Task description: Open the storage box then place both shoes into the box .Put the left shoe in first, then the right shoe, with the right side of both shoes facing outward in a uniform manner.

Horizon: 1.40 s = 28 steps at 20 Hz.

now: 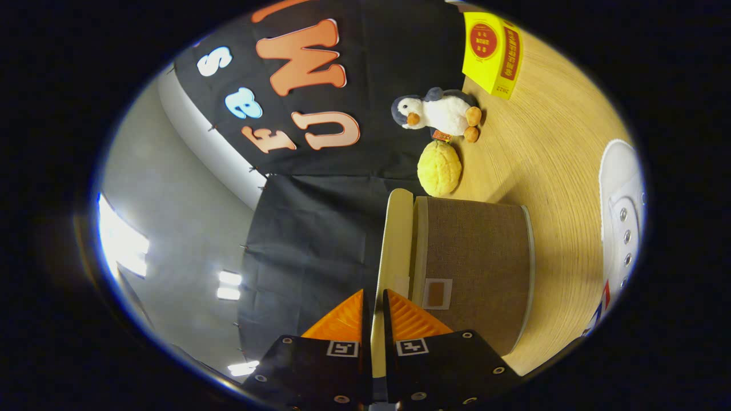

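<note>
Step in hand: opening the storage box [477,268] — by my reading the lid is being lifted, no shoe is in yet.
Claw [373,319]: nearly closed, its two fingers pinched on the thin edge of the pale lid [395,240], which runs up between them and on beyond the tips.
View: rolled on its side, so the counter [548,160] stands like a wall on one side of the claw.
Storage box: brown fabric body with a pale rim, just ahead of the fingers and touching the lid's inner face along one edge; a small tag sits on its wall close to the fingertip.
Lid: looks swung away from the box mouth, though how far it is open I cannot tell from this angle.
Shoe [622,222]: white lace-up, lying on the counter well apart from the claw, beyond the box; left or right cannot be told.
Bystanders: a yellow plush ball [438,168] just past the lid's far end, a toy penguin [440,113] beyond it, a yellow carton [492,52] farthest off.
Next move: carry the lid fully clear and let go — then fetch the left shoe first.
</note>
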{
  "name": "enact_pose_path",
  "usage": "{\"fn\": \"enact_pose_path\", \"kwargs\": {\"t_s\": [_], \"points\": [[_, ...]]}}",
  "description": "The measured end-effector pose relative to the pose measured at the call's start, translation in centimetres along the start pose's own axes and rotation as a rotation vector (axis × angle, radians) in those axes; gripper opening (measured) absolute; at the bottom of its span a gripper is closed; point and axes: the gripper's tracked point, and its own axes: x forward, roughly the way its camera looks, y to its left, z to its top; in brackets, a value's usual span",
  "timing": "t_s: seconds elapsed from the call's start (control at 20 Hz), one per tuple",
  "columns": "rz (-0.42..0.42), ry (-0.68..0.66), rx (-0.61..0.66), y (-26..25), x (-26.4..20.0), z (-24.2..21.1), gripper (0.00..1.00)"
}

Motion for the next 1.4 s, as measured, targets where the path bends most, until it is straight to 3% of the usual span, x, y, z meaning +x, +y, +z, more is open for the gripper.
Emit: {"fn": "enact_pose_path", "kwargs": {"t_s": [0.1, 0.25, 0.35, 0.45, 0.55, 0.85, 1.1, 1.4], "points": [[-0.045, 0.034, 0.004, -0.5, 0.2, -0.5, 0.07], [-0.182, 0.063, -0.004, -3.6, 0.3, -1.4, 0.07], [-0.161, 0.061, 0.016, -2.9, 0.8, -1.8, 0.07], [-0.198, 0.06, -0.02, -3.3, 1.2, -2.4, 0.07], [-0.203, 0.036, -0.031, -2.1, 1.1, -2.2, 0.01], [-0.166, 0.014, -0.172, 7.0, 3.2, -1.4, 0.0], [-0.192, 0.029, -0.35, 12.3, 7.6, -2.6, 0.02], [-0.192, 0.013, -0.411, 15.9, 13.2, -5.2, 0.05]]}}
